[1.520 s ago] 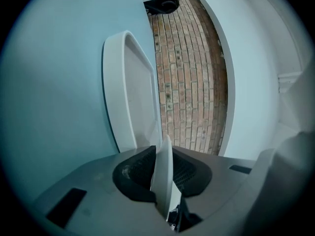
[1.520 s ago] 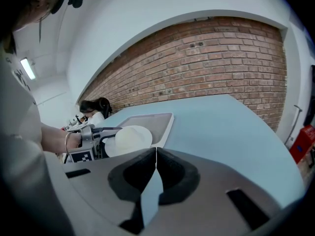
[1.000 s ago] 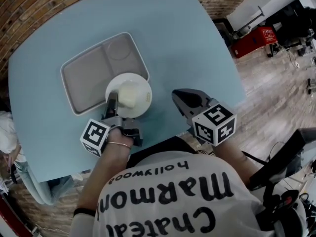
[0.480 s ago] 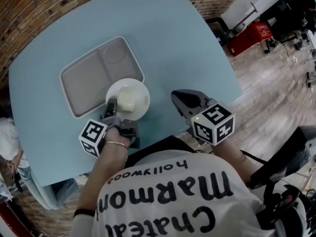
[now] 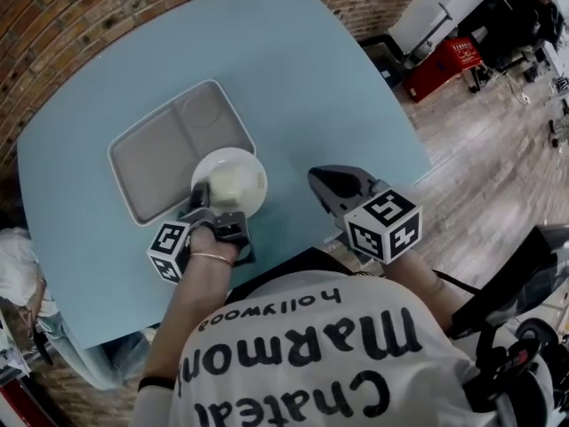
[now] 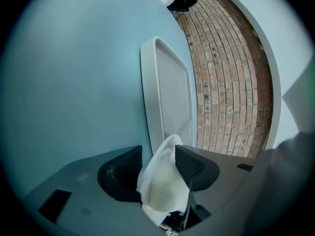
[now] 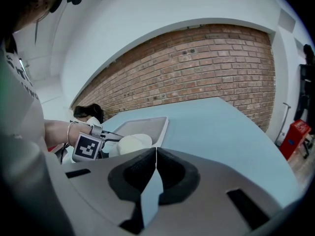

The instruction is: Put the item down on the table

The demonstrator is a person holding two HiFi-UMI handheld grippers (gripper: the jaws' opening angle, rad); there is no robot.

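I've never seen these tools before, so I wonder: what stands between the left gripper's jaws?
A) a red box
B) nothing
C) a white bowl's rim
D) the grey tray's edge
C: in the left gripper view the rim of the white bowl stands between the jaws of the left gripper, which have just been opening.

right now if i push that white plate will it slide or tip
Probably stiff and smooth: the white plate looks glazed, so it may slide on the table. It seems to overlap the tray corner, so it might rock. The pale object on it could shift.
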